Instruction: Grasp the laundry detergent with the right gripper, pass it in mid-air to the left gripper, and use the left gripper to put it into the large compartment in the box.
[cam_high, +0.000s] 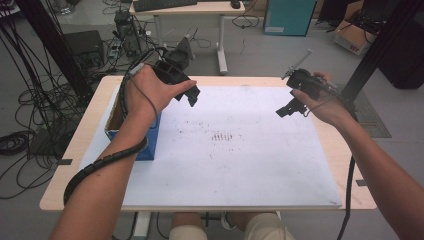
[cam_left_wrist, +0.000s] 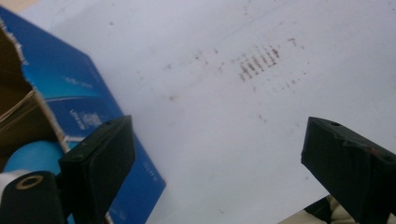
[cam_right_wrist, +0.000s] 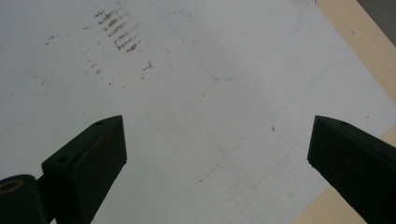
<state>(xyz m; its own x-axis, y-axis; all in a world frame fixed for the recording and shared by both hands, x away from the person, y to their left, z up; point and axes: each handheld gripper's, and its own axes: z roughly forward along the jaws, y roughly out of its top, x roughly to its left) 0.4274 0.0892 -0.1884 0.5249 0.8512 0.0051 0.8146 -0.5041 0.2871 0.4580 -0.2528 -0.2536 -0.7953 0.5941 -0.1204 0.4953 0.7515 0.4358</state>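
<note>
- A workshop floor strewn with cables surrounds a wooden table (cam_high: 65, 150) that takes up the middle of the high view; a second desk (cam_high: 190, 10) stands at the top centre.
- A large white sheet (cam_high: 235, 165) covers most of the tabletop, with a patch of brown smudges (cam_high: 222, 136) at its centre.
- At the left of the sheet sits an open blue box (cam_high: 150, 140), partly behind the left forearm; in the left gripper view it lies at the lower left, with something pale blue inside.
- The left gripper (cam_high: 192, 95) hovers just right of the box, jaws spread wide, gripping nothing.
- The right gripper (cam_high: 286, 111) hangs over the sheet's upper right, likewise released and empty.
- Judgement: the work looks barely begun; nothing is out of the box, and reaching in, grasping and placing all remain.
</note>
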